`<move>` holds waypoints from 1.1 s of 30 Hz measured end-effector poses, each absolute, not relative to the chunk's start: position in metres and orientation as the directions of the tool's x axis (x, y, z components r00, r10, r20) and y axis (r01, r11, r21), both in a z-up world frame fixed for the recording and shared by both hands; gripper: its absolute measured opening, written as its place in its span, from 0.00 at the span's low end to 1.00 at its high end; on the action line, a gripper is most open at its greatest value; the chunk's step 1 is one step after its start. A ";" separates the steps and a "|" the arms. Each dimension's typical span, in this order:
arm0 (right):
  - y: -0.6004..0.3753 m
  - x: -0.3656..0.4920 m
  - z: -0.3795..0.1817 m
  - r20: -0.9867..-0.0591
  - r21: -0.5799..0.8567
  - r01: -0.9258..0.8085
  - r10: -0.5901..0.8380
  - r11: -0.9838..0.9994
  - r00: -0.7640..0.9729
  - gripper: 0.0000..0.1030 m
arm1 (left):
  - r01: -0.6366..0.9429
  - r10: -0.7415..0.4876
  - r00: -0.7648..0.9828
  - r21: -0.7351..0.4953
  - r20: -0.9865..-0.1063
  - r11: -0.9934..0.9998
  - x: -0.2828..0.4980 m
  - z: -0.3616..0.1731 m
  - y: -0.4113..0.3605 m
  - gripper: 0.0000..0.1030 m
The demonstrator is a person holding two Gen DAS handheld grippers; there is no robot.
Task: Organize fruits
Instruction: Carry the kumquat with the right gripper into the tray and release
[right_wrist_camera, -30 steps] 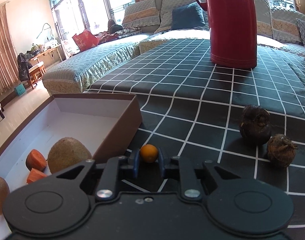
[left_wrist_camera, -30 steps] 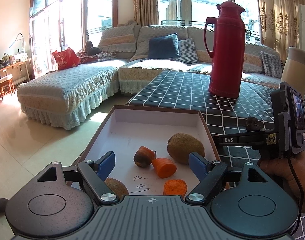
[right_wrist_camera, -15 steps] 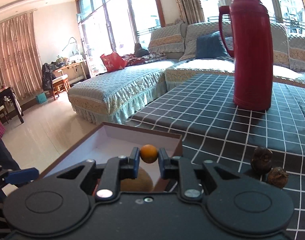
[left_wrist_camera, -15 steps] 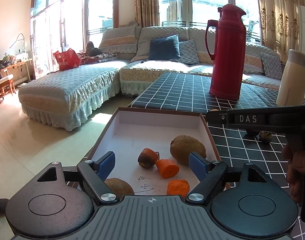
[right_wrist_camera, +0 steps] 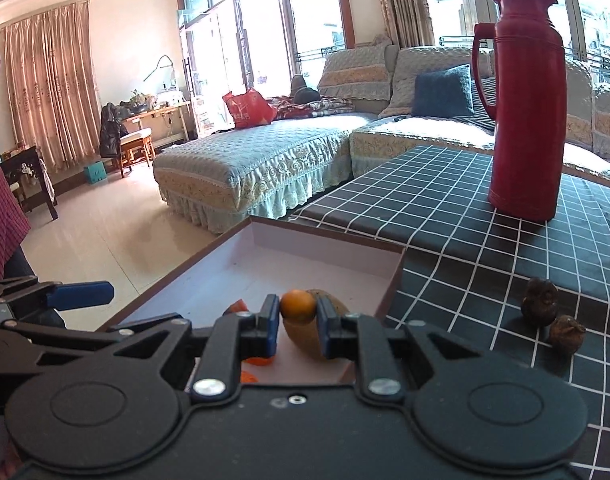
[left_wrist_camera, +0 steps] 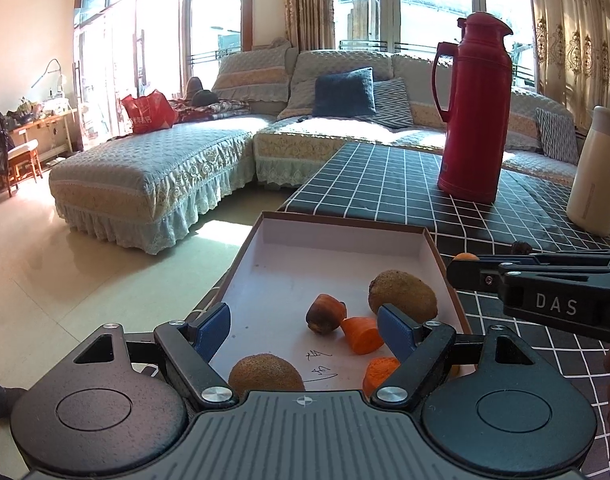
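Note:
My right gripper (right_wrist_camera: 298, 314) is shut on a small orange fruit (right_wrist_camera: 298, 306) and hangs over the right part of the shallow box (right_wrist_camera: 325, 236). In the left wrist view the same gripper (left_wrist_camera: 461, 270) reaches in from the right above the box's right wall (left_wrist_camera: 437, 252), and the orange fruit (left_wrist_camera: 466, 257) peeks over its tip. My left gripper (left_wrist_camera: 305, 326) is open above the box's near end. Inside lie two kiwis (left_wrist_camera: 403, 295) (left_wrist_camera: 265, 372) and three carrot pieces (left_wrist_camera: 325, 313). Two dark brown fruits (right_wrist_camera: 541, 306) (right_wrist_camera: 567, 334) sit on the tablecloth right of the box.
A tall red thermos (left_wrist_camera: 475, 108) stands on the checked tablecloth (left_wrist_camera: 385, 184) behind the box, with a cream flask (left_wrist_camera: 597, 172) at the far right. The table's left edge drops to a tiled floor (left_wrist_camera: 85, 264). A sofa (left_wrist_camera: 153, 164) lies beyond.
My right gripper has risen and swung left with the orange fruit, from over the tablecloth to above the box. The left gripper has stayed in place, open.

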State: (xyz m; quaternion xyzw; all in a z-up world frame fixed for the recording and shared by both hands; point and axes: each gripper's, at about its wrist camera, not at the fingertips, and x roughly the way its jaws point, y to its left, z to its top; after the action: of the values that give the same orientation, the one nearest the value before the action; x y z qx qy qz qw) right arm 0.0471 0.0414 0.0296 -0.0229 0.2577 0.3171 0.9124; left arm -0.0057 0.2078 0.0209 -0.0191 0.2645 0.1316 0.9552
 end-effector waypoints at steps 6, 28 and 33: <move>0.038 0.040 0.035 -0.475 0.118 -0.582 0.560 0.805 0.679 0.18 | -0.267 0.247 0.816 0.038 -0.523 0.963 -0.003 0.017 0.209 0.78; 0.047 0.032 0.016 -0.516 0.102 -0.586 0.546 0.804 0.659 0.18 | -0.306 0.281 0.794 0.046 -0.540 0.951 -0.005 0.015 0.224 0.78; 0.047 0.032 0.016 -0.518 0.100 -0.585 0.544 0.805 0.660 0.18 | -0.303 0.279 0.794 0.047 -0.540 0.952 -0.005 0.015 0.224 0.78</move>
State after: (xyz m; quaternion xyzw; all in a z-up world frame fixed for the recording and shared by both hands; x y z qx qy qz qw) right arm 0.0319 0.0465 0.0157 -0.0376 0.2716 0.3099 0.9104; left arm -0.0048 0.2237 0.0146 -0.0211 0.2817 0.1536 0.9469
